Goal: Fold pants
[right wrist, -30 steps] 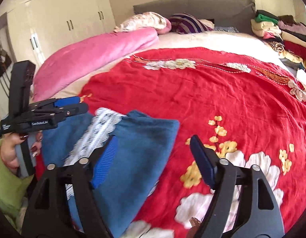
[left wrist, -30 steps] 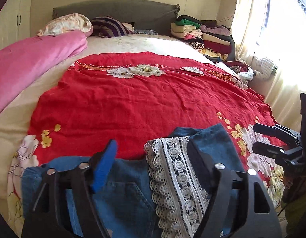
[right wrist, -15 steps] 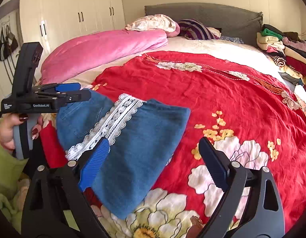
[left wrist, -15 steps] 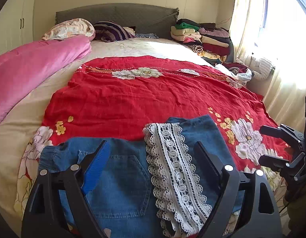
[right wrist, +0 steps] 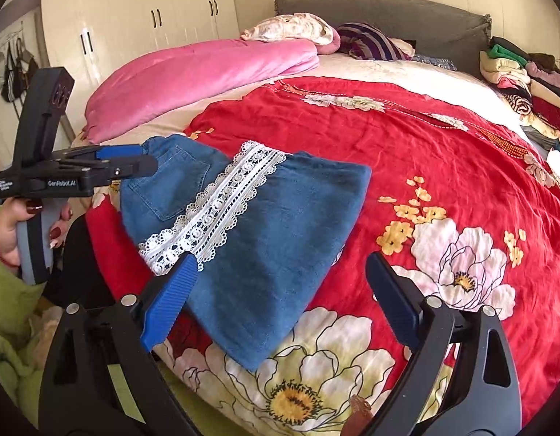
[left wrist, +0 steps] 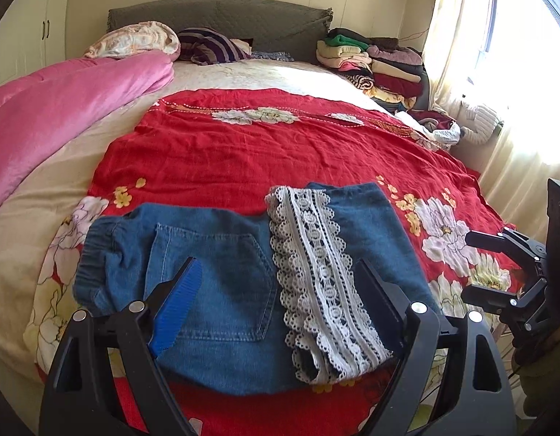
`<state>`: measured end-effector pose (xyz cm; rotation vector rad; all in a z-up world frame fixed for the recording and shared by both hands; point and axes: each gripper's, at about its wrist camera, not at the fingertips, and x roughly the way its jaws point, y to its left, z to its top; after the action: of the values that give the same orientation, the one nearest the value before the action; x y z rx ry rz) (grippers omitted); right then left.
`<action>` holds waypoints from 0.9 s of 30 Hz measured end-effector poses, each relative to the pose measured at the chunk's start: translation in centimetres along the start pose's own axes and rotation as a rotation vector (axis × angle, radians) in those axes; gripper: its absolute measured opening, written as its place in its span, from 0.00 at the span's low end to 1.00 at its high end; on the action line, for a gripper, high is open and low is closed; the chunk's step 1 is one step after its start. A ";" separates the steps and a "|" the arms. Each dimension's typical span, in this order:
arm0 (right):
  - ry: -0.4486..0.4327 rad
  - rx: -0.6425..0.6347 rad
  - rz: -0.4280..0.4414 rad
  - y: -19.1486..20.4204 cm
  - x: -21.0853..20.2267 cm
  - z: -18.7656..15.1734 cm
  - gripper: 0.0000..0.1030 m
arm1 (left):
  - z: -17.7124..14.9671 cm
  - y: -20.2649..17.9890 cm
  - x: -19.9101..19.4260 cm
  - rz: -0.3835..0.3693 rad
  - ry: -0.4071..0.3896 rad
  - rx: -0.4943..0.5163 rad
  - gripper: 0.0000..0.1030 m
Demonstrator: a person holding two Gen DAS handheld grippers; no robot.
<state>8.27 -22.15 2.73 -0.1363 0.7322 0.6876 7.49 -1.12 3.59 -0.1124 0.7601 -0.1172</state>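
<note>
Folded pants lie on the red bedspread, and both grippers stand over them with nothing held.

The left gripper (left wrist: pixel 276 287) has its jaws wide apart and empty, and the pants (left wrist: pixel 221 276) lie below and just ahead of them, the lace trim (left wrist: pixel 312 272) nearer the right jaw. The right gripper (right wrist: pixel 280 279) also has its jaws apart; the denim reaches under its left jaw, while bare red bedspread (right wrist: pixel 443 167) lies before the right jaw. The bundle's long axis runs across both jaw gaps, waistband outside the left gripper's left jaw. I judge the main risk is the near edge: the bundle lies close to the edge of the bed, so a careless pinch of only the top layer could drag it open or pull it off.
</note>
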 end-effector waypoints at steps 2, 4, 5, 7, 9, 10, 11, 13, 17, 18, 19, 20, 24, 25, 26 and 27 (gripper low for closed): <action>-0.001 -0.001 0.003 0.2 0.0 -0.1 0.85 | -0.4 0.0 -0.1 -0.010 0.007 -0.006 0.82; -0.004 -0.006 0.008 0.5 -0.1 -0.3 0.85 | -0.9 -0.2 -0.2 -0.012 0.016 -0.005 0.82; -0.006 -0.008 0.010 0.6 -0.1 -0.3 0.85 | -1.1 -0.2 -0.2 -0.014 0.022 -0.005 0.82; -0.003 -0.014 0.013 0.8 -0.1 -0.5 0.85 | -1.6 -0.3 -0.2 -0.022 0.036 -0.004 0.82; 0.002 -0.019 0.020 1.1 0.0 -0.8 0.85 | -2.2 -0.4 0.0 -0.035 0.054 -0.009 0.82; 0.002 -0.025 0.023 1.3 0.0 -0.9 0.85 | -2.6 -0.3 0.1 -0.050 0.069 -0.016 0.82; 0.003 -0.028 0.024 1.4 0.1 -1.0 0.85 | -2.9 -0.3 0.2 -0.063 0.079 -0.024 0.82; 0.014 -0.043 0.039 1.7 0.4 -1.4 0.84 | -3.8 -0.3 0.5 -0.092 0.112 -0.037 0.82; 0.053 -0.083 0.071 2.6 1.5 -2.3 0.68 | -5.7 -0.4 2.1 -0.139 0.191 -0.077 0.80; 0.062 -0.091 0.073 2.8 1.9 -2.5 0.65 | -6.0 -0.4 2.6 -0.139 0.203 -0.085 0.79; 0.070 -0.096 0.077 2.9 2.2 -2.7 0.64 | -6.3 -0.5 3.1 -0.143 0.213 -0.094 0.75; 0.079 -0.099 0.080 3.0 2.5 -2.9 0.63 | -6.5 -0.6 3.5 -0.159 0.223 -0.102 0.65; 0.116 -0.110 0.068 3.2 3.7 -3.8 0.58 | -7.0 -1.4 4.5 -0.187 0.235 -0.102 0.22; 0.121 -0.114 0.068 3.3 3.9 -4.0 0.57 | -7.0 -1.4 4.3 -0.187 0.231 -0.101 0.18; 0.121 -0.118 0.074 3.4 3.9 -4.1 0.56 | -6.9 -1.1 3.9 -0.192 0.222 -0.107 0.17; 0.119 -0.124 0.085 3.7 3.8 -4.1 0.54 | -6.8 -0.9 3.4 -0.190 0.214 -0.110 0.17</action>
<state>5.72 -18.69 -2.37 -0.2621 0.8126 0.8118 5.17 -2.95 -3.55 -0.2805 0.9693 -0.2711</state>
